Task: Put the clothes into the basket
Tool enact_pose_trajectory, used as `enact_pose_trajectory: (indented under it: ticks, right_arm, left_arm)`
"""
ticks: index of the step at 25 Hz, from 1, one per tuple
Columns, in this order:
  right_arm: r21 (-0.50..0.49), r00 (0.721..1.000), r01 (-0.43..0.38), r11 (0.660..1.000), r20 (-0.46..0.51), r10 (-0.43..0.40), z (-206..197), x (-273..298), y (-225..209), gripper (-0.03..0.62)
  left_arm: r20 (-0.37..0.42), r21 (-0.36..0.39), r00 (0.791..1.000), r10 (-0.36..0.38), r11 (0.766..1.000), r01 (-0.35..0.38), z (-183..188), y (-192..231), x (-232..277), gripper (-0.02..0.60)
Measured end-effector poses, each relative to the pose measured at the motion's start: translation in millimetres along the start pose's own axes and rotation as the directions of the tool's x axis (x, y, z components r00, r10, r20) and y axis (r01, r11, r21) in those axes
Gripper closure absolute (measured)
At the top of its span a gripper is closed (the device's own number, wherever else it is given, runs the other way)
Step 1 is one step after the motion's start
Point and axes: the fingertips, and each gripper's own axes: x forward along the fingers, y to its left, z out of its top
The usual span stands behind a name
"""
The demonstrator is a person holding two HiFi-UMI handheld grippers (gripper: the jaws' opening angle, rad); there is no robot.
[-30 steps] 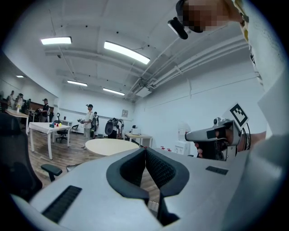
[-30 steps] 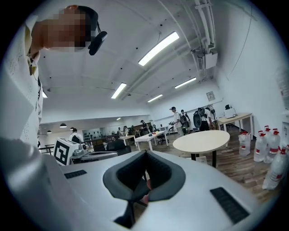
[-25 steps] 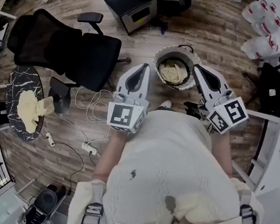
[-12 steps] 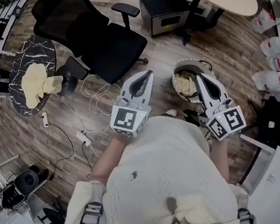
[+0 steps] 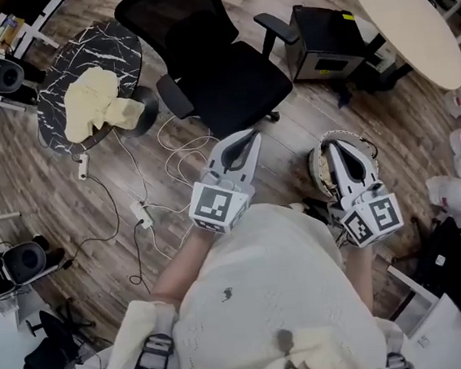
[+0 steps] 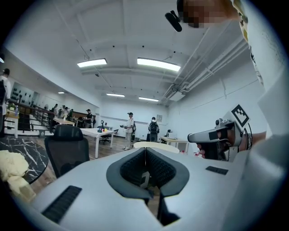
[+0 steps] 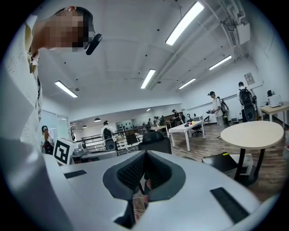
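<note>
A pale yellow cloth (image 5: 99,105) lies heaped on a round black marble table (image 5: 122,48) at the upper left; it also shows at the left edge of the left gripper view (image 6: 11,164). The round basket (image 5: 315,162) stands on the floor, mostly hidden under my right gripper (image 5: 334,144); a sliver of pale cloth shows inside it. My left gripper (image 5: 250,134) points over the floor toward the office chair, its jaws shut (image 6: 145,149) on nothing. The right gripper's jaws (image 7: 145,153) also meet, with nothing between them.
A black office chair (image 5: 217,58) stands between the marble table and the grippers. Cables and a power strip (image 5: 142,215) trail over the wood floor. A black box (image 5: 326,42) and a round beige table (image 5: 410,21) are at upper right. Cameras (image 5: 22,263) stand at left.
The whole view has swung: the marble table with the cloth and the chair have slid toward the centre, and the basket has slid right under the right gripper. Both grippers stayed shut.
</note>
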Motion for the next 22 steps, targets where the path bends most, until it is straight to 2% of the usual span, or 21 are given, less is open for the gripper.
enact_pose_trajectory:
  ticks: [5,13,17,22]
  right_arm:
    - [-0.017,0.997,-0.07,0.997,-0.019,0.069,-1.7,54.4,56.0,0.586]
    - [-0.032,0.983,-0.175,0.984,-0.06,0.173,-13.7,127.6,134.9,0.586]
    - [-0.036,0.968,-0.243,0.969,-0.068,0.24,-20.3,166.5,179.6,0.586]
    - [-0.034,0.943,-0.325,0.945,-0.086,0.321,-26.4,205.1,235.7,0.586]
  left_arm:
    - [0.014,-0.016,0.996,0.087,0.996,-0.086,7.3,70.2,-47.8,0.56]
    - [0.041,-0.025,0.98,0.195,0.981,-0.194,7.3,155.0,-120.2,0.56]
    - [0.053,-0.022,0.962,0.268,0.963,-0.268,7.3,198.0,-165.9,0.56]
    - [0.068,-0.045,0.923,0.378,0.926,-0.376,7.8,246.6,-223.3,0.56]
